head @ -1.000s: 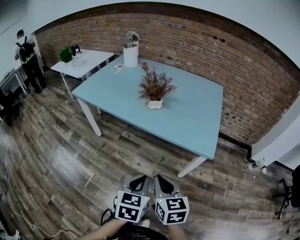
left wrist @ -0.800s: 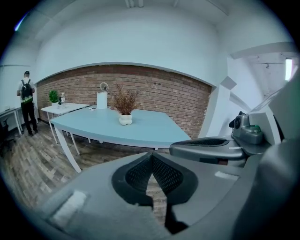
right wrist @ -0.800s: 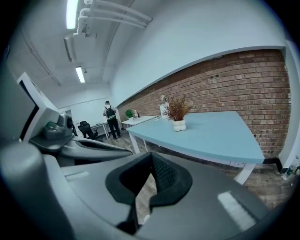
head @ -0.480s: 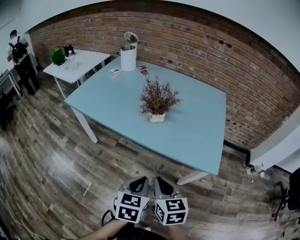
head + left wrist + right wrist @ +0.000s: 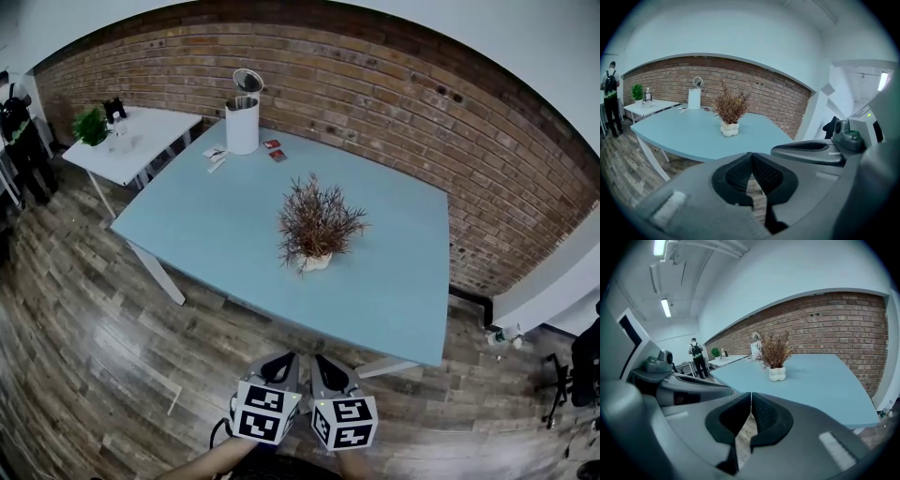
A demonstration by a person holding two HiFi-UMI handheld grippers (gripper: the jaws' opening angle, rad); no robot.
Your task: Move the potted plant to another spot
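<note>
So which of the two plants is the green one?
The small leafy plant on the white side table; the twiggy plant in the white pot is brown.

Dry reddish-brown twiggy plant in lumpy white ceramic pot point(image 5: 314, 260): upright, frame centre, on pale blue tabletop point(image 5: 403, 281), near its front edge.
</note>
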